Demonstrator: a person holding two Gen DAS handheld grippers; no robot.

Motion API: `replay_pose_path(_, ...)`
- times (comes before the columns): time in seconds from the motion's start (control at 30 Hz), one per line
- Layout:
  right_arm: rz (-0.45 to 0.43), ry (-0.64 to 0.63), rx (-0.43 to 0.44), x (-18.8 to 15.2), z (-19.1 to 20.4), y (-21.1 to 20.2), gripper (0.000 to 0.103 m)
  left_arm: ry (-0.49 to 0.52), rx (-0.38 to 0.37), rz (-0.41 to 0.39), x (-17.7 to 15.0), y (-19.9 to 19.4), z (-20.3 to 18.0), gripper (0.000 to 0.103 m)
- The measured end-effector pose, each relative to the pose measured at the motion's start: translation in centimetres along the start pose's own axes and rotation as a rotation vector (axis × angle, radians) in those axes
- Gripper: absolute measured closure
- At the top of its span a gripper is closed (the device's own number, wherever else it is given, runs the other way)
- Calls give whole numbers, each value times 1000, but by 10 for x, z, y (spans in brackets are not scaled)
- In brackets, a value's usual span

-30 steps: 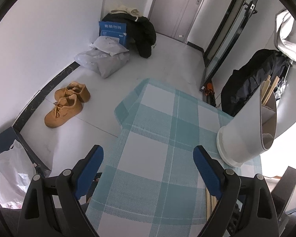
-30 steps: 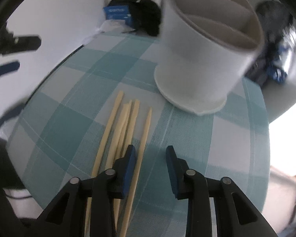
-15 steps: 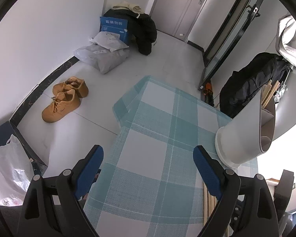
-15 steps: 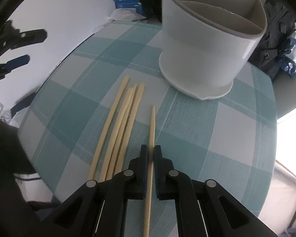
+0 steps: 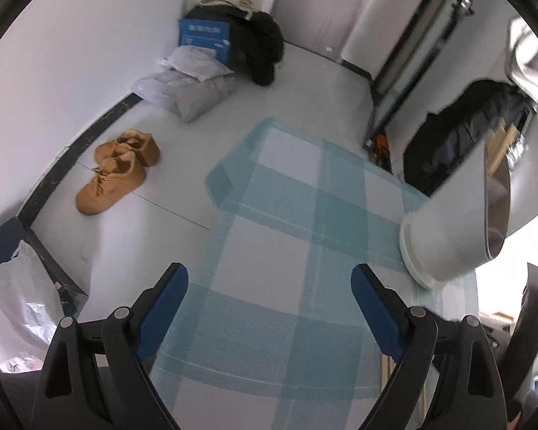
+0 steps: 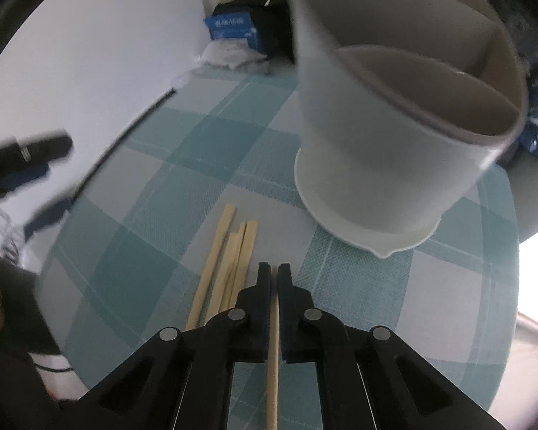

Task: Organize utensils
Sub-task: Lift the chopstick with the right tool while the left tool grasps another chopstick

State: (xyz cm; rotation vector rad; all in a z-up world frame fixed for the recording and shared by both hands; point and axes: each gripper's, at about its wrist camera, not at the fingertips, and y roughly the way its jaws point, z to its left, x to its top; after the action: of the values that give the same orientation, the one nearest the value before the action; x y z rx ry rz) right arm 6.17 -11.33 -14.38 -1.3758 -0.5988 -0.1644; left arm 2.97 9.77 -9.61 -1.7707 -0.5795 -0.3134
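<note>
- My right gripper [image 6: 274,272], ajar a second ago, now pinches one pale wooden chopstick [image 6: 273,351], lifted off the teal checked tablecloth [image 6: 154,268].
- Three remain beside; white divided plastic holder [image 6: 394,165] looms closer. Insertion likely next.
- Left gripper [image 5: 269,301] wide, empty.

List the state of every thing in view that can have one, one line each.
Right gripper: shut on one chopstick.
Left gripper: open, nothing between its fingers.
Utensil holder: upright on the table, near compartment empty.
Loose chopsticks: lying flat on the table beside the holder.
</note>
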Motion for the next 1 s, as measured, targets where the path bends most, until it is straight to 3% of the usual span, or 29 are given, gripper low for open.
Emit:
replay_pose_path(0.13,-74,62,45,1,-24,-18,100,92,-29,70,-11,10,-23,14)
replay_pose_path(0.33,-205,190,109,-14,-60,-60,100,147,-48,155,-22,24,-44,14)
replay_pose_path(0.57,-404,296,70,-14,-96,-96,100,240,-31,207,-36,29,-69,14)
replay_pose_path(0.73,-455,388,87,-34,-95,-112,100,279,-5,249,-45,38,-79,14)
replay_pose_path(0.9,-496,388,88,-45,-88,-129,100,327,60,235,-48,38,-87,14)
replay_pose_path(1.0,-510,385,90,-46,-84,-135,100,305,88,226,-47,34,-83,14)
